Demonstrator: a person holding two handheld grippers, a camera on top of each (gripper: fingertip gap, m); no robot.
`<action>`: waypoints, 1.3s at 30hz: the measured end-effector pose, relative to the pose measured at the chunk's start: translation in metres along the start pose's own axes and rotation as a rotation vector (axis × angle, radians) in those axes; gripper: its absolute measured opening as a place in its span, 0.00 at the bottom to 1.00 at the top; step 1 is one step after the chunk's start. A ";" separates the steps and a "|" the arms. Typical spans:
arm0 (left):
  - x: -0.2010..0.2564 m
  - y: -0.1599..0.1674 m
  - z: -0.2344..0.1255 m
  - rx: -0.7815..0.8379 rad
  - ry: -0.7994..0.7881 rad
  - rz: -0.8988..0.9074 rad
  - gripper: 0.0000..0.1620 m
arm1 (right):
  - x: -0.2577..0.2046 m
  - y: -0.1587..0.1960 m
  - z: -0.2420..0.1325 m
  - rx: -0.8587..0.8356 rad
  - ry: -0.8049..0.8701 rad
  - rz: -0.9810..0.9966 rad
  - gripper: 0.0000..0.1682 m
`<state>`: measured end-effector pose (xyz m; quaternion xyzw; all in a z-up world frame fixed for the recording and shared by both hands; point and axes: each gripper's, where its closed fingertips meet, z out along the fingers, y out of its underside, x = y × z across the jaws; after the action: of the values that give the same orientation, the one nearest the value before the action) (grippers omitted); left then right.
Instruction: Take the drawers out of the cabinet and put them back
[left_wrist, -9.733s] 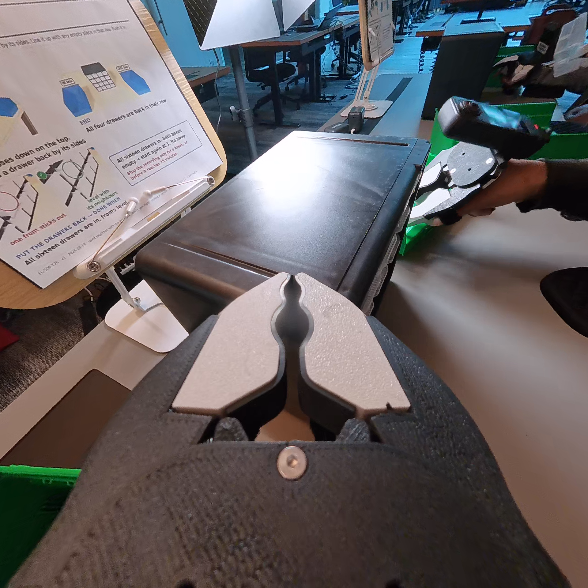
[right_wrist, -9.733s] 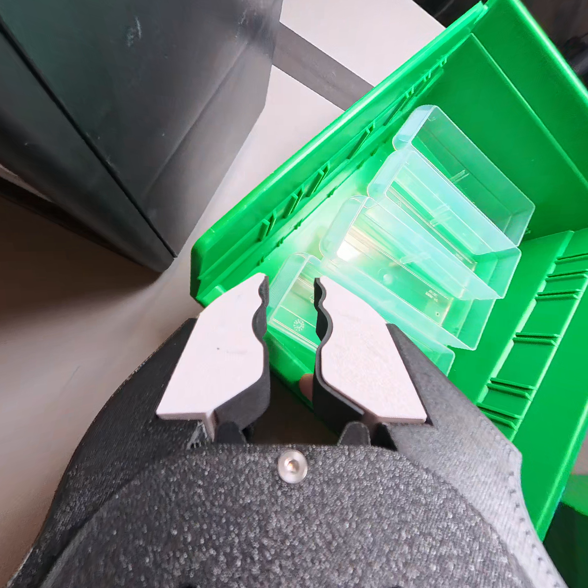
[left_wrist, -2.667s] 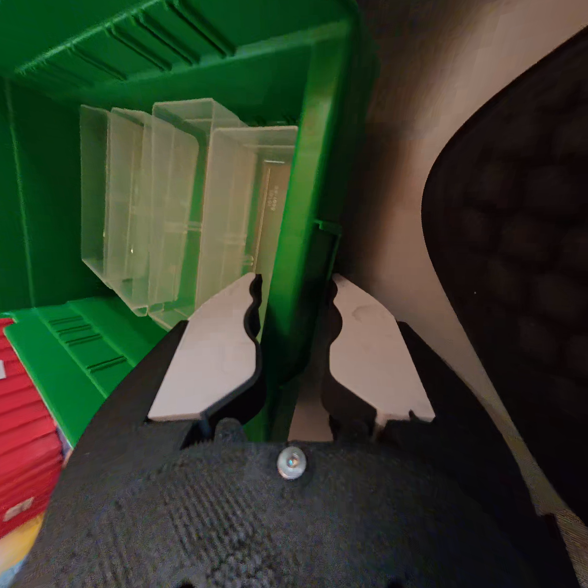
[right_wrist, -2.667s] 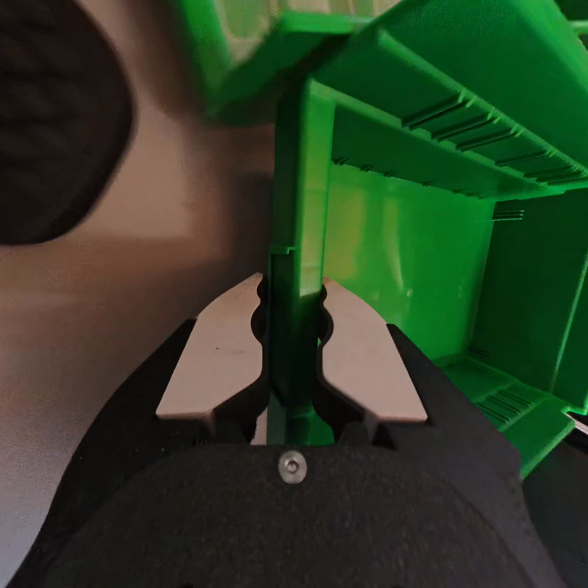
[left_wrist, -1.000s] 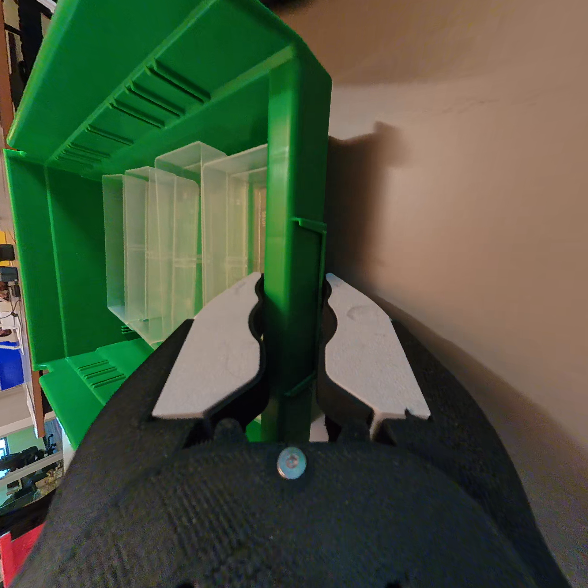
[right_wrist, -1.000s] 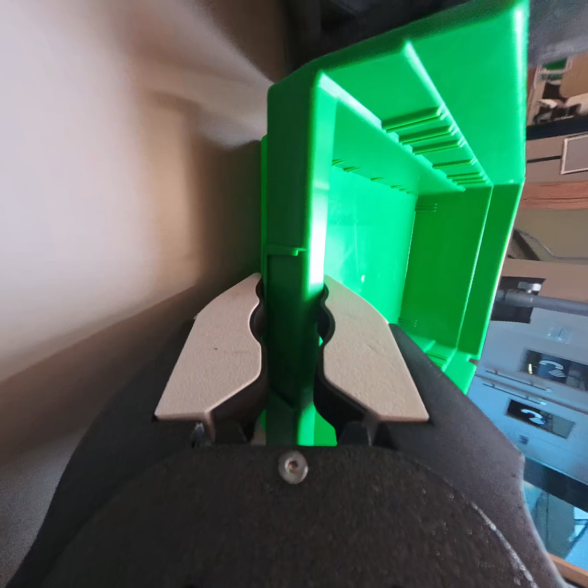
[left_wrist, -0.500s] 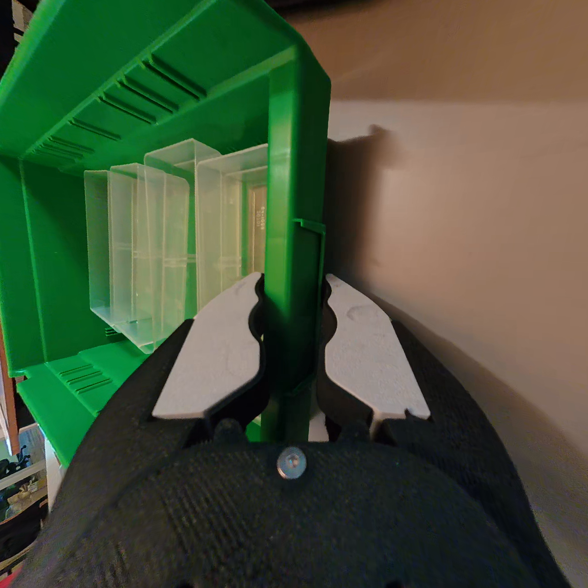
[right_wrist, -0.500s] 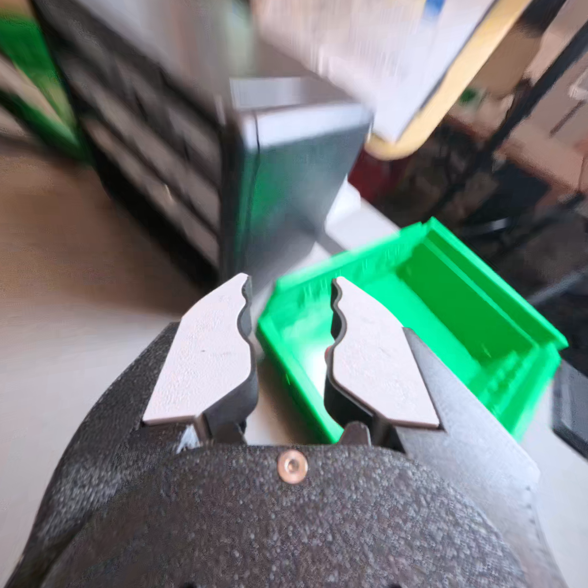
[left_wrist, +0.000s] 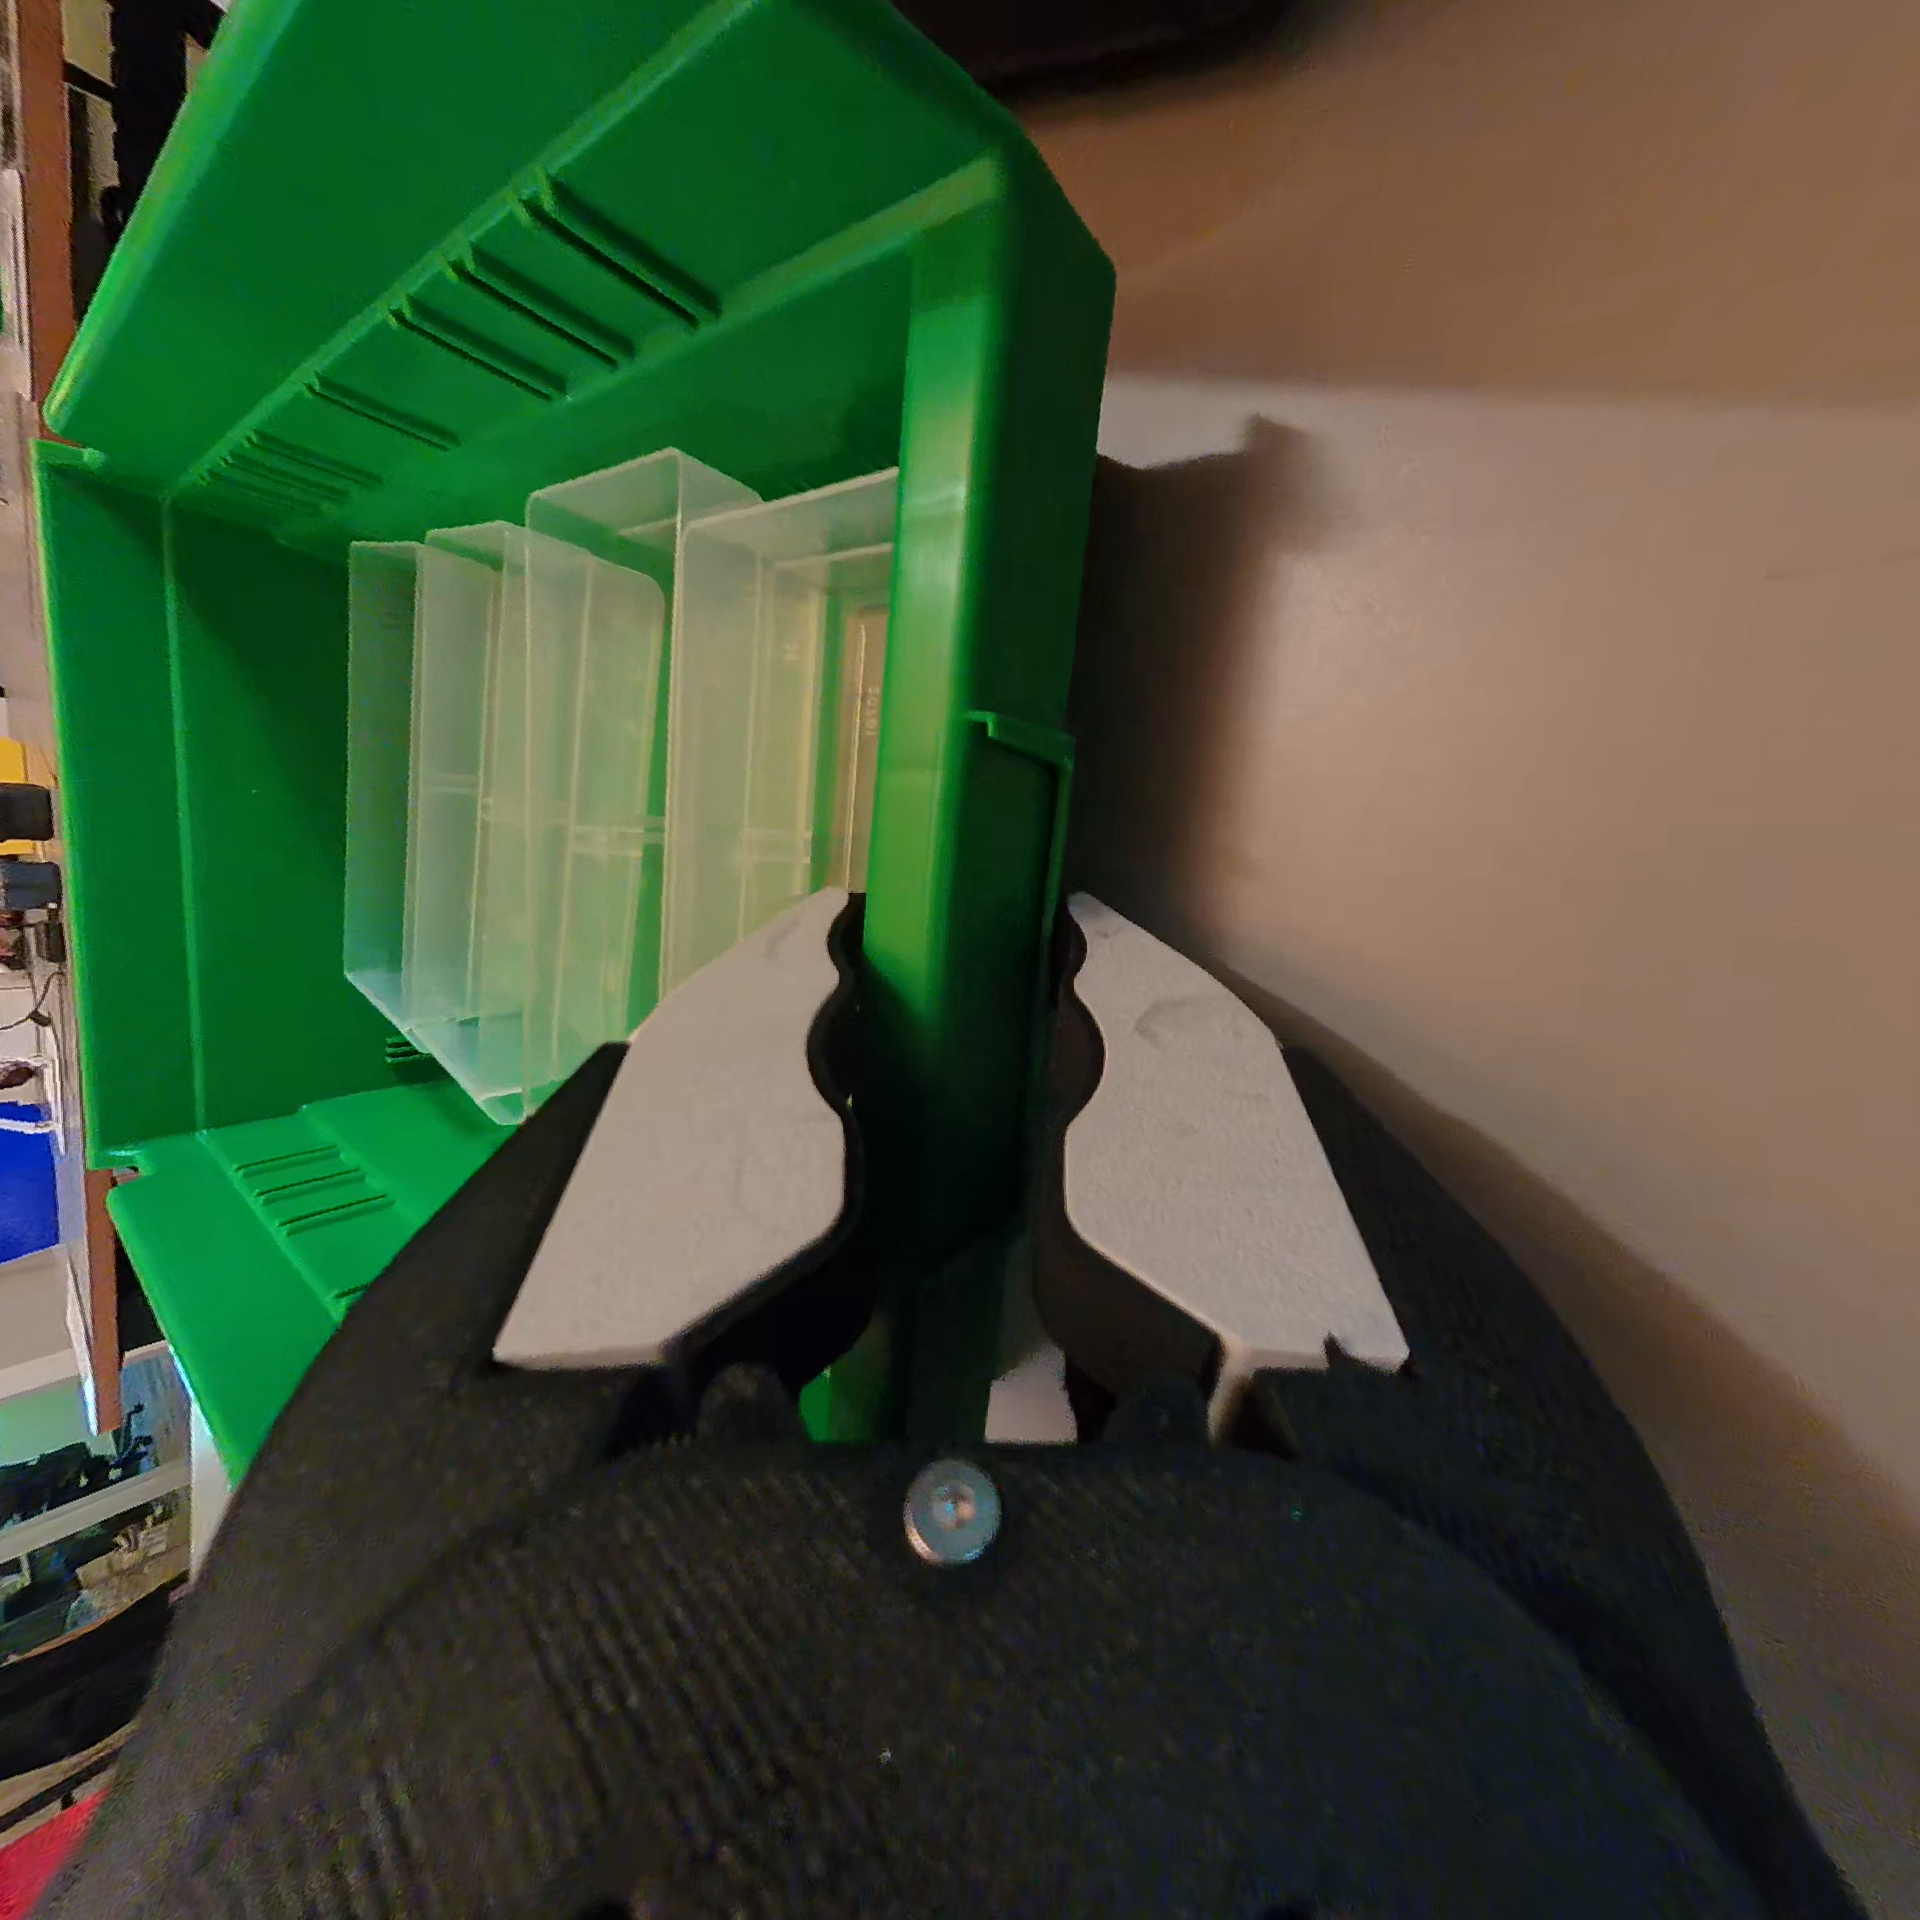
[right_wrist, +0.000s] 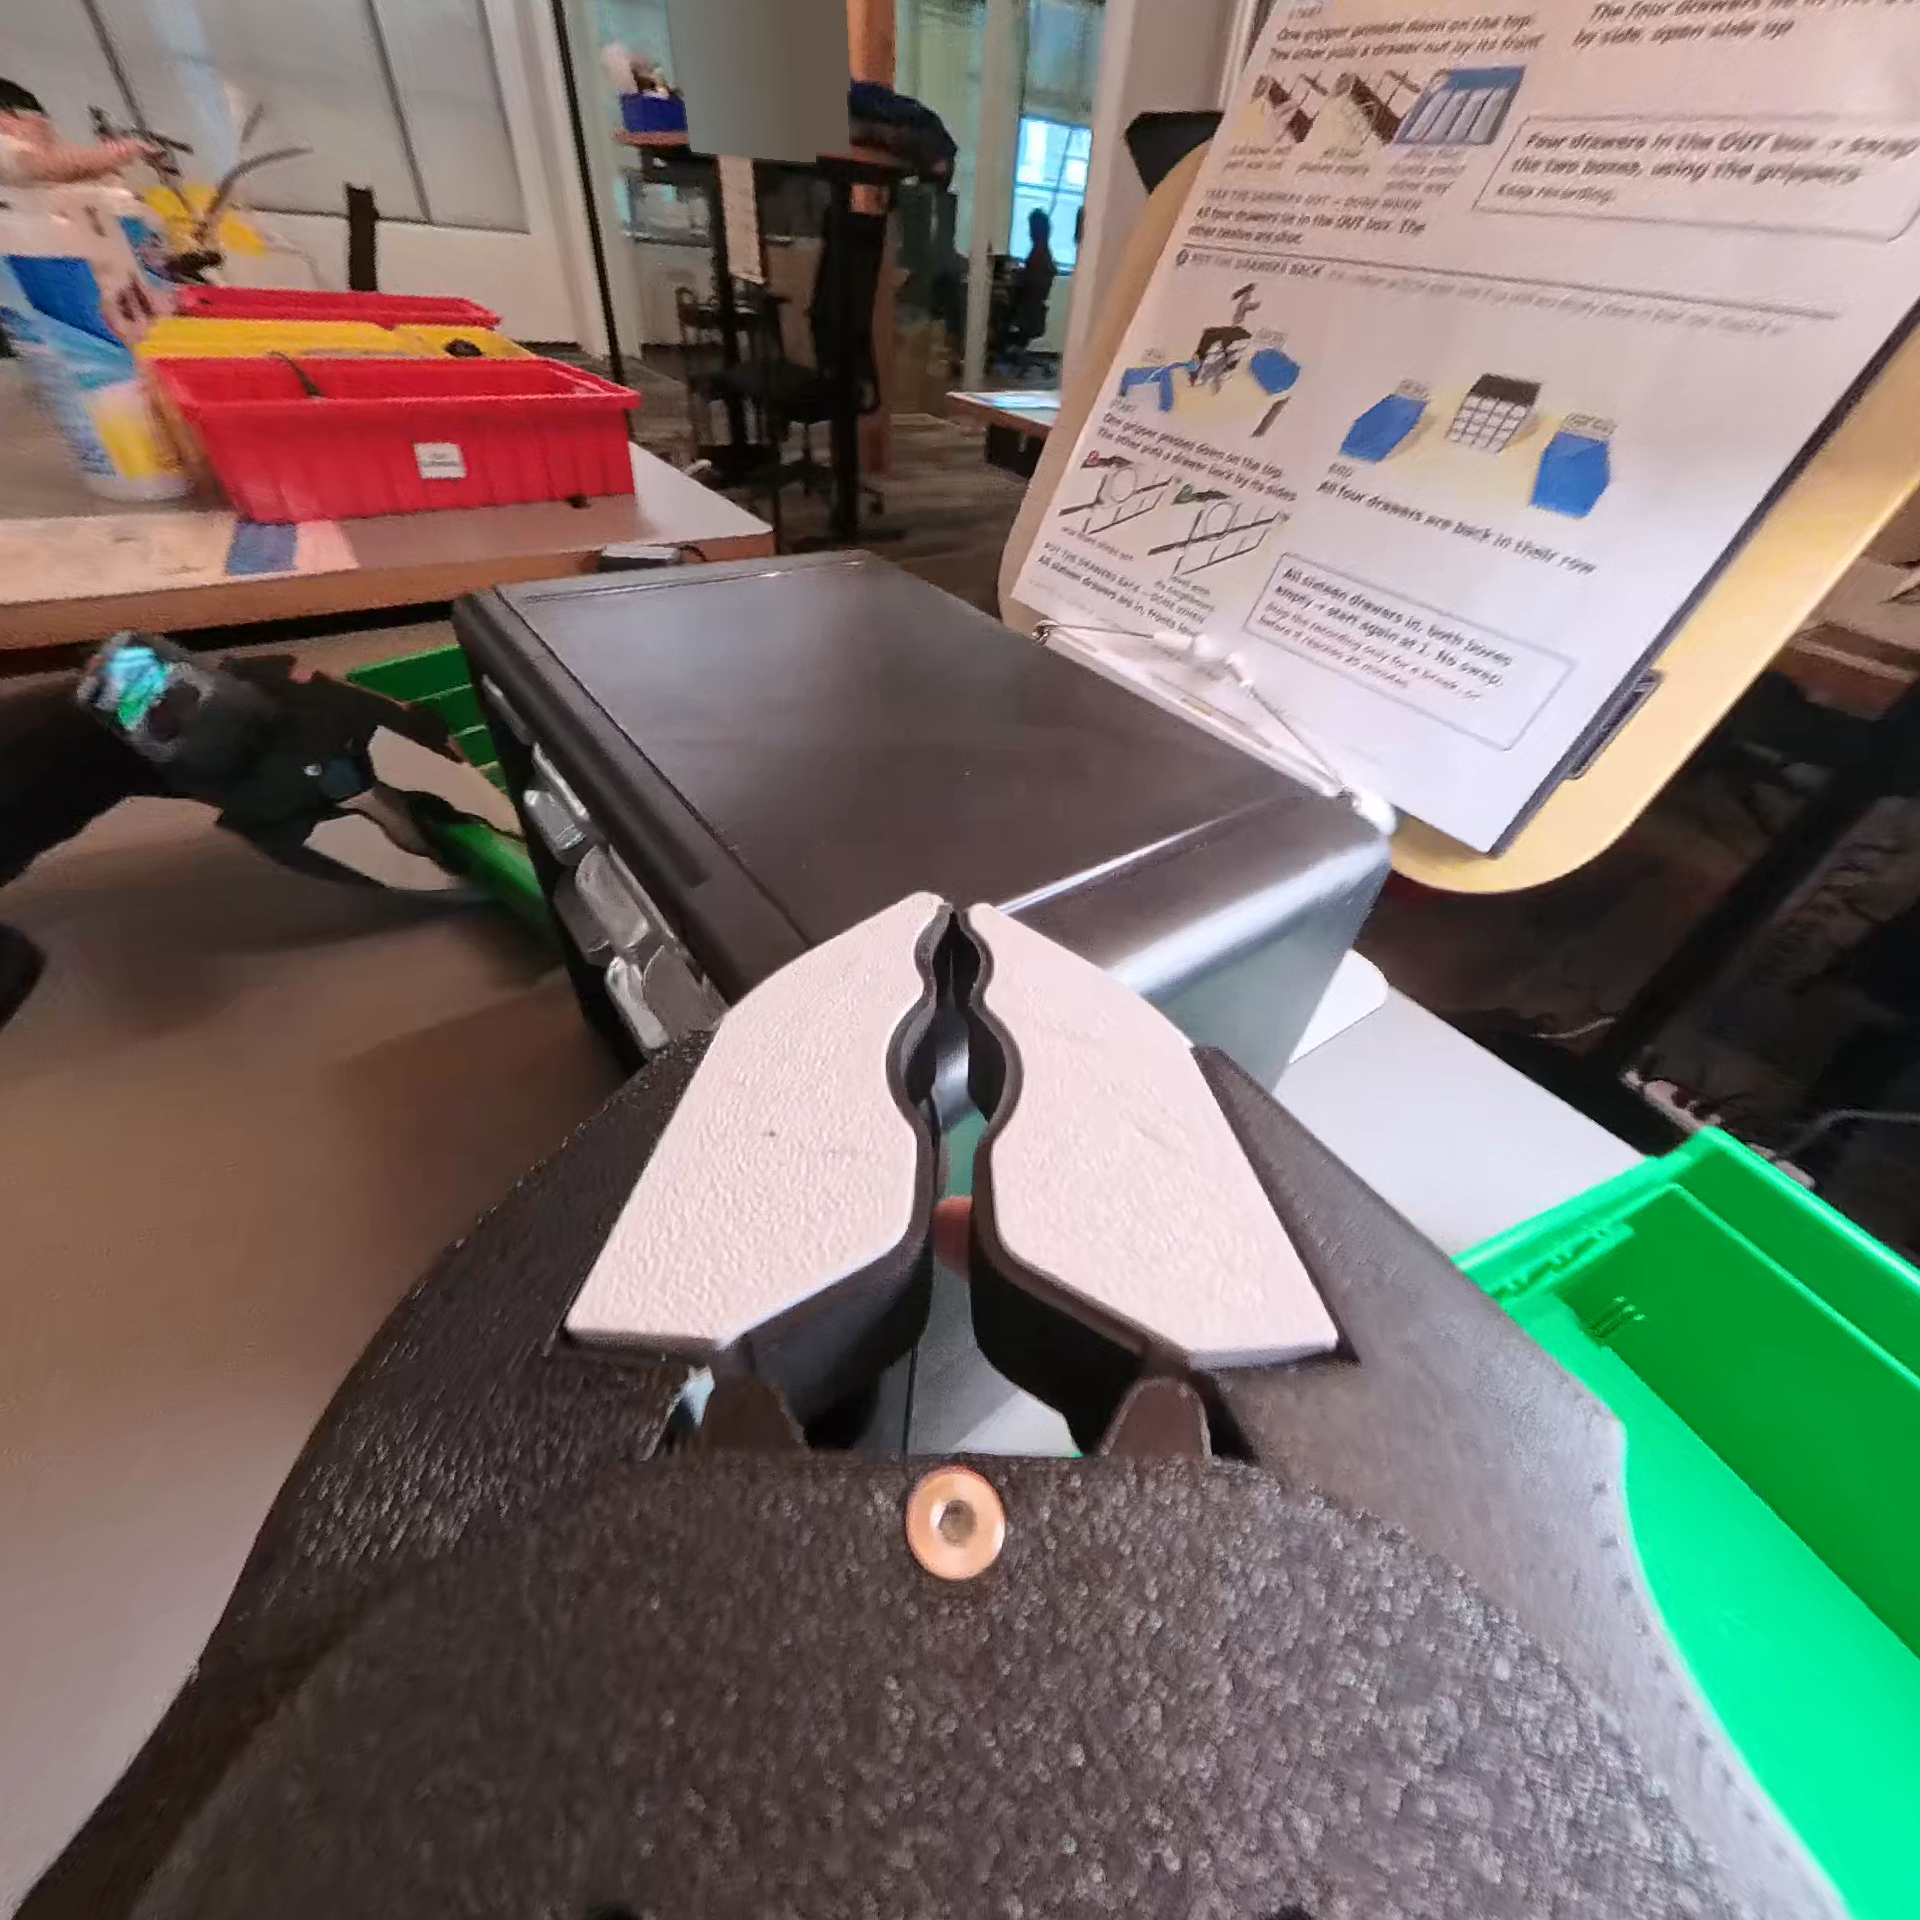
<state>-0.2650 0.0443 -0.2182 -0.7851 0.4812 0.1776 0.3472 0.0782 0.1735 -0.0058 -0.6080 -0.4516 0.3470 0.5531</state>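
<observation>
Clamping seen on left gripper (left_wrist: 956, 935): near wall of green plastic bin (left_wrist: 977, 582) pinched between its grey fingers, bin resting on beige tabletop (left_wrist: 1507, 779). Clear plastic drawers (left_wrist: 540, 790) packed side by side inside that bin. Right gripper (right_wrist: 954, 920) pressed closed on nothing, hovering just short of black drawer cabinet (right_wrist: 883, 727). Second green bin (right_wrist: 1714, 1382), looks empty, parked to right of it. Instruction sheet on stand (right_wrist: 1455, 416) propped behind cabinet.

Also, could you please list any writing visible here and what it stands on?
Instruction sheet behind the cabinet: printed text and diagrams, which I won't quote.
Red bin: small white label, too small to read.
Clear drawer in the green bin: moulded marking, too small to read.
</observation>
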 end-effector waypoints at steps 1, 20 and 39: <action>0.000 0.000 0.000 -0.002 -0.003 -0.003 0.21 | 0.000 0.003 0.000 -0.004 -0.018 0.013 0.00; -0.075 -0.039 -0.064 0.276 -0.060 -0.416 0.24 | -0.002 0.006 0.000 -0.010 -0.113 0.084 0.00; -0.131 0.049 -0.010 -0.408 0.080 -0.113 0.22 | -0.003 0.005 0.000 0.019 -0.117 0.113 0.00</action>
<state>-0.3706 0.1055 -0.1488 -0.8712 0.4039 0.2201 0.1713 0.0783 0.1706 -0.0110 -0.6062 -0.4447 0.4168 0.5109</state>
